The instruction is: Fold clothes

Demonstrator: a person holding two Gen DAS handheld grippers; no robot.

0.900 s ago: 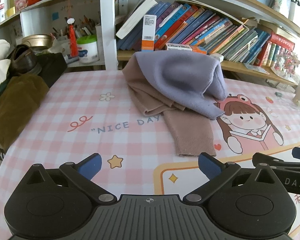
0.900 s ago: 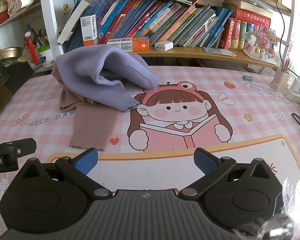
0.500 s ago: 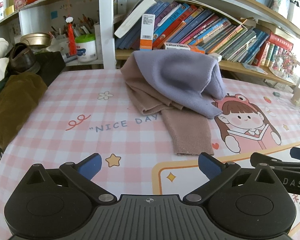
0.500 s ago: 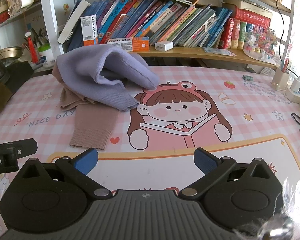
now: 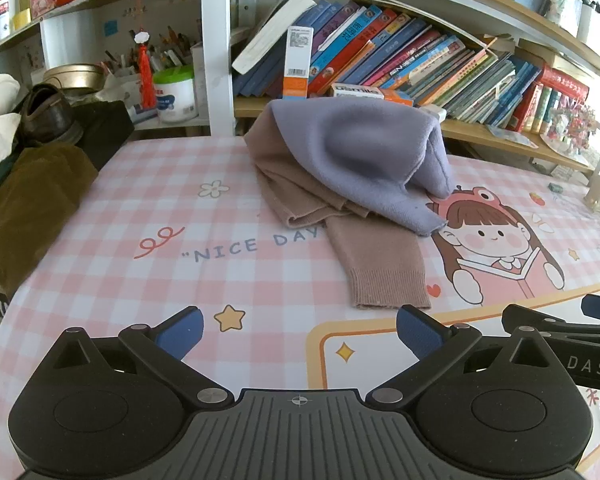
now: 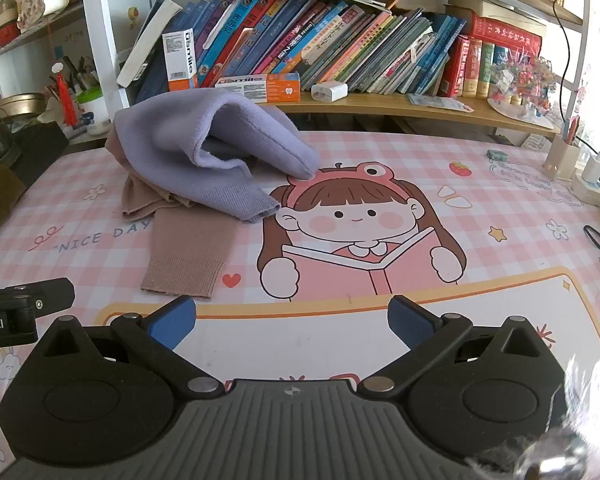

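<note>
Near the table's (image 5: 100,264) far edge, a lilac garment (image 5: 360,160) lies bunched over a tan sweater (image 5: 296,196), its sleeve (image 5: 384,268) running lengthwise toward the near edge, cuff nearest. Left claw (image 5: 300,332) and right claw (image 6: 292,320) hover spread, empty.

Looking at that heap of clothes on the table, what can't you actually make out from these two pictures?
- Brown garment: mostly buried under the purple garment in both views; only one sleeve and some folds show, so its type is unclear.
- Purple garment: bunched on itself, shape hidden.
- Right tongs: cut off by the left view's edge.
- Lower right corner of the right view: blurred by something close to the lens.
</note>
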